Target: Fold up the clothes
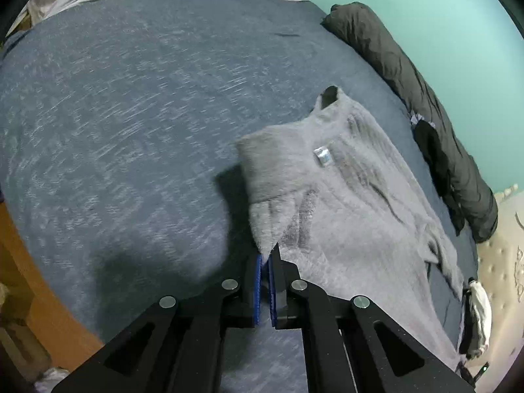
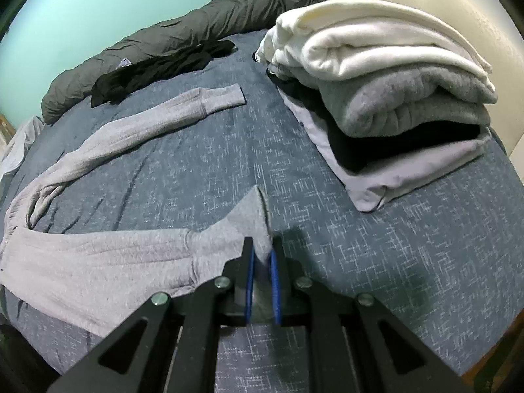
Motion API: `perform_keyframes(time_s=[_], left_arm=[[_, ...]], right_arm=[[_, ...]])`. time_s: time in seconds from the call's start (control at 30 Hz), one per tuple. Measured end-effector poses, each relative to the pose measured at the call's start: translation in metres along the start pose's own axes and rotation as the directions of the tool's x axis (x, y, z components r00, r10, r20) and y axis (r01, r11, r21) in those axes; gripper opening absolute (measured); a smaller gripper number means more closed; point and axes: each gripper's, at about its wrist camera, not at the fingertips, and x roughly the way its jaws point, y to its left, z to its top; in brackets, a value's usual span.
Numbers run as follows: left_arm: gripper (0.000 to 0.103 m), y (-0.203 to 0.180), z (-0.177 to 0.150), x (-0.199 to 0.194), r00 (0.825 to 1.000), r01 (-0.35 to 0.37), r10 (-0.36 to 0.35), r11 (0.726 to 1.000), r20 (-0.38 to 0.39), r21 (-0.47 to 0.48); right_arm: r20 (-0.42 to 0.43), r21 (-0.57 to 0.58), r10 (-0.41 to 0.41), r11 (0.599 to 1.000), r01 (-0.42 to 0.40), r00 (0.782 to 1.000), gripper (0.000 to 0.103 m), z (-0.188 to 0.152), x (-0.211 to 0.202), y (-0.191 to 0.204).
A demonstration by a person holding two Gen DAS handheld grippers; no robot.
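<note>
Lying on bed: grey sweater [image 1: 344, 196], spread over blue-grey bedspread [image 1: 114, 114], collar end toward far side in left wrist view, small silver tag [image 1: 322, 156] on the chest.
Left hand-held gripper [image 1: 266, 258]: clenched on a corner of the grey sweater; blue pads pressed together on the fabric edge, that edge lifted off the bedspread, dark shadow beneath it.
Right hand-held gripper [image 2: 262, 252]: grasping a grey cuff end of the same sweater; fabric bunched between the 2 blue pads, pointed tip of cloth sticking up beyond the fingers.
Sleeves, right wrist view: 1 sleeve [image 2: 183, 111] stretched flat across the bedspread [image 2: 393, 245], cuff pointing toward the folded stack; the other sleeve running from the body at left into the right hand-held gripper.
Folded stack [image 2: 386, 104]: white garment on top, grey fleece below, black layer, pale lilac piece at bottom; sitting on the bed near the cream headboard [image 2: 475, 6], well apart from the sweater.
Far edge of bed: long dark grey rolled duvet [image 1: 409, 75] against the teal wall [image 1: 425, 6]; black garment [image 2: 157, 72] just beside it.
Image quality: left wrist view slightly motion-blurred.
</note>
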Motion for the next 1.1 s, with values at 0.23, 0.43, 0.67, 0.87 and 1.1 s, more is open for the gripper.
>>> perform_keyframes(time_s=[0.23, 0.43, 0.67, 0.87, 1.1], left_arm=[[0.004, 0.016, -0.007, 0.021, 0.999, -0.03, 0.029, 0.999, -0.033, -0.04], [0.033, 0.003, -0.002, 0.005, 0.998, -0.058, 0.058, 0.998, -0.02, -0.013], [0.038, -0.038, 0.018, -0.025, 0.996, -0.087, 0.082, 0.989, 0.044, 0.12], [0.047, -0.094, 0.043, -0.01, 0.997, -0.065, 0.056, 0.979, 0.051, 0.196], [0.049, -0.163, 0.055, 0.037, 0.999, -0.039, 0.039, 0.95, 0.007, 0.311]], right_arm=[[-0.061, -0.005, -0.032, 0.999, 0.032, 0.998, 0.009, -0.012, 0.016, -0.005], [-0.069, -0.02, -0.059, 0.998, 0.058, 0.996, 0.014, -0.011, 0.018, -0.005], [0.029, -0.089, -0.062, 0.994, 0.064, 0.998, 0.016, 0.004, -0.013, 0.018], [0.058, -0.173, 0.056, 0.984, -0.046, 0.997, 0.026, 0.027, -0.025, 0.08], [0.011, -0.151, 0.204, 0.968, -0.2, 0.979, 0.052, 0.064, 0.004, 0.147]])
